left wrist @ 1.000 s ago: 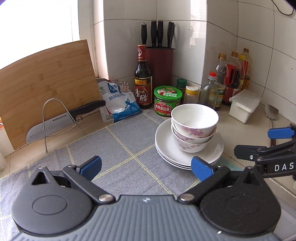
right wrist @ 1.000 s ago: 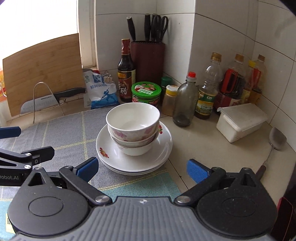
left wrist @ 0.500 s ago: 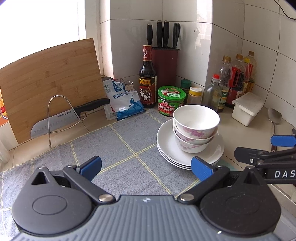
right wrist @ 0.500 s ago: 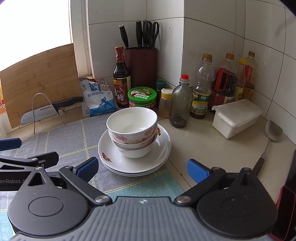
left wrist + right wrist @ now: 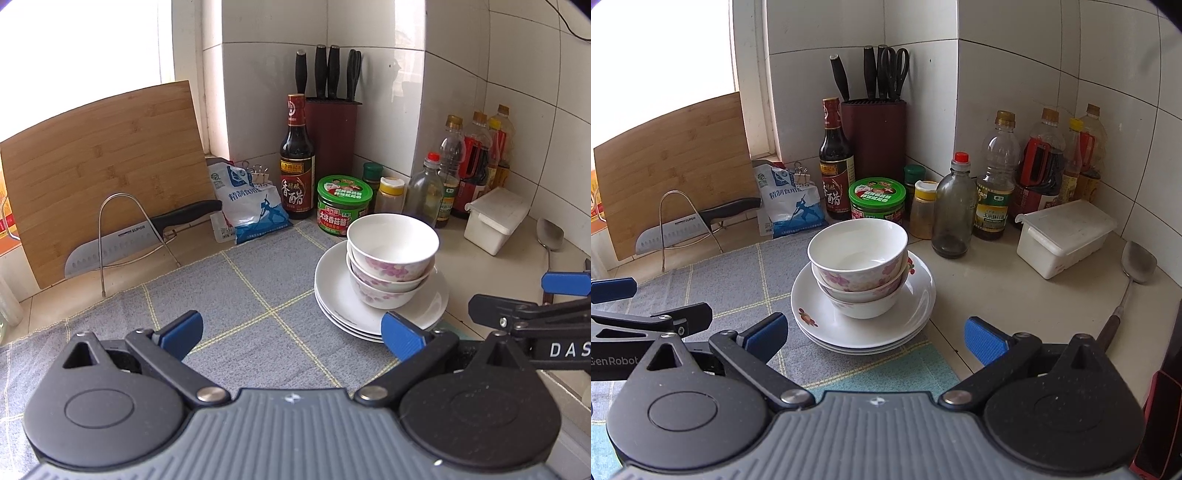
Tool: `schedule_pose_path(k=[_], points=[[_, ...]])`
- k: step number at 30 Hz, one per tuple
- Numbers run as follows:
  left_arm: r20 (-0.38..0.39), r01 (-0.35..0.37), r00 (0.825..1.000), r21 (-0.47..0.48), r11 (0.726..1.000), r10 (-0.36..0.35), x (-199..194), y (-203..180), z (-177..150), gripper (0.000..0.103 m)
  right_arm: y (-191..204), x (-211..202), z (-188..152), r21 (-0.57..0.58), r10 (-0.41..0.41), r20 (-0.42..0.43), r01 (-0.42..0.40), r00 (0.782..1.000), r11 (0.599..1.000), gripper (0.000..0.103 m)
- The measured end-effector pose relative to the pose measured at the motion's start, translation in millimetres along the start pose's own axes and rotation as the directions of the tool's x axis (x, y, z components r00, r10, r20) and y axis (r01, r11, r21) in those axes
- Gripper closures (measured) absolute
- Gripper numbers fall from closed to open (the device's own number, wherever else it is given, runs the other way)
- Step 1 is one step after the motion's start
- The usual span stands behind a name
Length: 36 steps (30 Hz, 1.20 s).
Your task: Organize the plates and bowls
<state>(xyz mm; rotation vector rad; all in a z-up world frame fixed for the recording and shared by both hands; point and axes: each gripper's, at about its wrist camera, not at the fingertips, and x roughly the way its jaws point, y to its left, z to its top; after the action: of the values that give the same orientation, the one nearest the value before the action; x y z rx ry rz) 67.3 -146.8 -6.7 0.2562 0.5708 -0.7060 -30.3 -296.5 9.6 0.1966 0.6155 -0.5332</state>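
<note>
at the far left a bamboo cutting board (image 5: pixel 103 173) leans against the wall with a cleaver (image 5: pixel 122 240) propped in a wire rack (image 5: pixel 129 236) before it. a grey checked mat (image 5: pixel 229 306) covers the counter, and the left gripper (image 5: pixel 291 334) hangs above its near edge with its jaws spread wide, holding nothing.

toward the right edge of the mat, the stacked plates (image 5: pixel 916 314) lie one on another, and three nested bowls (image 5: pixel 858 266) sit upright in the middle of the top plate. the right gripper (image 5: pixel 873 338) hovers just short of this pile, jaws likewise wide and empty, roughly centred on it. behind the pile stand a green-lidded jar (image 5: pixel 877 201), a vinegar bottle (image 5: pixel 834 162) and a knife block (image 5: pixel 875 136); further right are oil bottles (image 5: pixel 995 177), a white lidded box (image 5: pixel 1063 236) and a metal spatula (image 5: pixel 1134 269).

the pile already looks gathered, so the step in hand is probably either lifting the bowls off or leaving things as they are. if a bowl is to be taken, the right gripper would do best to pinch the top bowl's rim, one finger inside and one outside, and lift straight up so the lower bowls are not dragged along. glazed china is slick; a shallow grip could slip, and a sideways pull could skid the plates toward the jar.
</note>
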Motion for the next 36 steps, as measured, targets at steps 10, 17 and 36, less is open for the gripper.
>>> schedule_pose_path(k=[10,17,36], points=[[0.001,-0.002,1.0,-0.008,1.0,0.002,-1.1,0.8,0.9,0.001,1.0,-0.9,1.7,-0.002,-0.001,0.003,0.001,1.0,1.0,0.0],[0.001,-0.004,1.0,-0.009,1.0,0.004,-1.7,0.9,0.8,0.001,1.1,-0.9,1.4,-0.002,0.0,0.004,0.0,1.0,1.0,0.0],[0.006,-0.004,1.0,-0.012,1.0,0.004,-6.4,0.4,2.5,0.001,2.1,-4.1,2.7,-0.006,-0.003,0.012,0.003,1.0,1.0,0.0]])
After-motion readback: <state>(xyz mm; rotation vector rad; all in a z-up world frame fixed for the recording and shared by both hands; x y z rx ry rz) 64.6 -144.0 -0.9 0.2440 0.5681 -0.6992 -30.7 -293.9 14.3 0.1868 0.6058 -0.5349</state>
